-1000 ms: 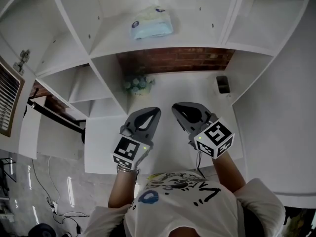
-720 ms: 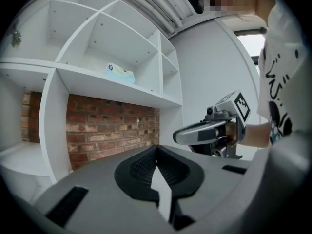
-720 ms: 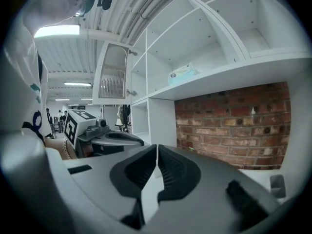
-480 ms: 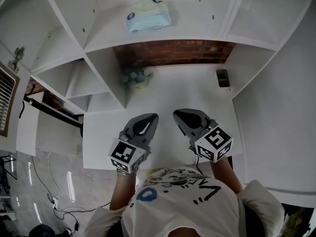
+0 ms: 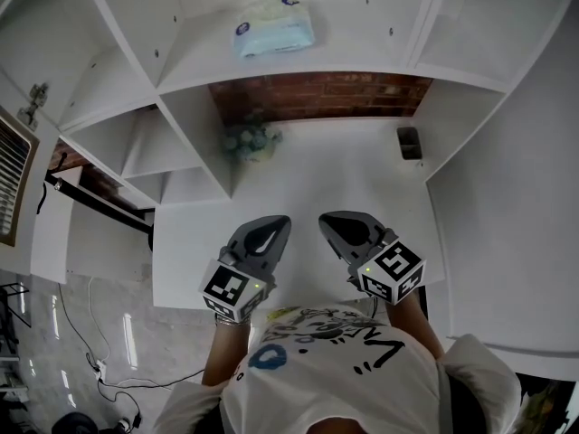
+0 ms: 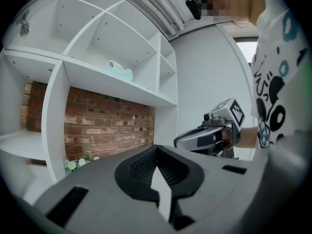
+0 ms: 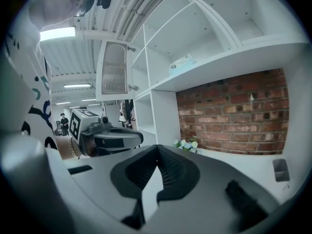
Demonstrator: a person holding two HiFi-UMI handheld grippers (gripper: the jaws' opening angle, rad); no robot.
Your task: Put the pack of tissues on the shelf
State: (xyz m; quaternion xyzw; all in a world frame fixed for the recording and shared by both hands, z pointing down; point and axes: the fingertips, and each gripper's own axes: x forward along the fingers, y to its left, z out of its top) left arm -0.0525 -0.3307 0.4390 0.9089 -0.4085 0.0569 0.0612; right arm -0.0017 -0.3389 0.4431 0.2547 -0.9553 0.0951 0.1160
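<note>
The pale blue pack of tissues (image 5: 273,28) lies on the upper white shelf (image 5: 362,57), far above both grippers. It shows small in the left gripper view (image 6: 120,70) and in the right gripper view (image 7: 182,62). My left gripper (image 5: 275,223) is shut and empty, held low over the white counter (image 5: 326,170) near the person's body. My right gripper (image 5: 330,221) is beside it, also shut with nothing between its jaws. Each gripper shows in the other's view: the right gripper (image 6: 181,141) and the left gripper (image 7: 136,138).
A small bunch of flowers (image 5: 249,143) stands at the back left of the counter by the brick wall (image 5: 317,96). A small dark cup (image 5: 409,143) sits at the back right. Vertical shelf dividers (image 5: 194,143) flank the counter. Cables lie on the floor (image 5: 99,369) at left.
Both grippers have drawn back toward the person's body, away from the shelf. The tissue pack has stayed on the shelf.
</note>
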